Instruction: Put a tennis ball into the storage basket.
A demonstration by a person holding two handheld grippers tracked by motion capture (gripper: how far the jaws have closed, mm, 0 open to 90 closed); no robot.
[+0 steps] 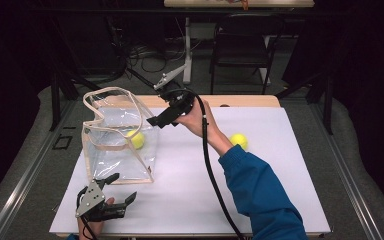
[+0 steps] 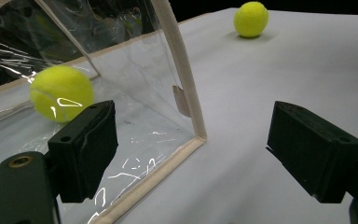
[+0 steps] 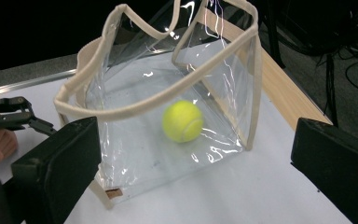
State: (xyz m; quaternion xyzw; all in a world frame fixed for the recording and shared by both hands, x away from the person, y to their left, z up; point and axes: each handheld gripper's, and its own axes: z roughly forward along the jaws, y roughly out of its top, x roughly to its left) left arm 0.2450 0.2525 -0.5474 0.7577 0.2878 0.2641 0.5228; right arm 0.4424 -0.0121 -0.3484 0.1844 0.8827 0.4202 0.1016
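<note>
A clear plastic tote bag [image 1: 115, 150] with beige trim stands upright on the left of the white table top [image 1: 260, 200]. A yellow tennis ball [image 1: 137, 139] lies inside it, on its floor. A second tennis ball [image 1: 238, 140] rests on the table to the right. My right gripper [image 1: 159, 112] hangs in the air just right of the bag's upper edge, open and empty; its view looks down at the bag [image 3: 121, 109] and the ball [image 3: 182, 121] in it. My left gripper [image 1: 122, 188] sits open by the bag's front corner [image 2: 182, 70], holding nothing.
A wooden strip [image 1: 240, 101] runs along the table's far edge. Beyond it stand a dark chair [image 1: 242, 47] and a white table leg [image 1: 187, 55], with cables on the floor. The right gripper's cable [image 1: 212, 170] trails across the table toward the front.
</note>
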